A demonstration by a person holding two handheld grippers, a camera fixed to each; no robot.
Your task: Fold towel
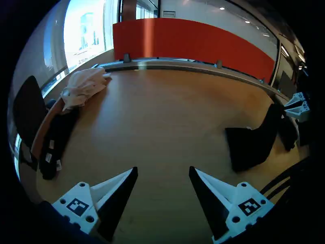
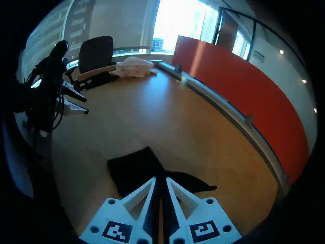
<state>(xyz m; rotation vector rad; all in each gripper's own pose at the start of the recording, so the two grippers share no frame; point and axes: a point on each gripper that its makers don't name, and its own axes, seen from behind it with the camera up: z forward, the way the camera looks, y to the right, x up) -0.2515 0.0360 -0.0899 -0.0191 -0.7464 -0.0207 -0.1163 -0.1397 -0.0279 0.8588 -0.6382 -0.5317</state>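
Table (image 1: pixel 162 114): wooden; the black towel lies on its right part.
Towel (image 2: pixel 134 168): I judge the raised edge should travel low and straight, so the corners meet.
Right claw (image 2: pixel 161 179): narrow, pinching that edge. The left gripper view shows the lift, the right gripper view the flat part.
Left claw (image 1: pixel 162 171): wide, holding nothing.

The black cloth towel (image 2: pixel 132 168) lies rumpled on the light wooden desk (image 2: pixel 162 118), well apart from the desk's far corner. One broad part rests flat, with a corner pointing away, and a narrow tip trails out to one side. Its near edge is pinched between the closed fingers of the right tool (image 2: pixel 161 181). In the left gripper view the towel slopes up off the desk toward that tool.
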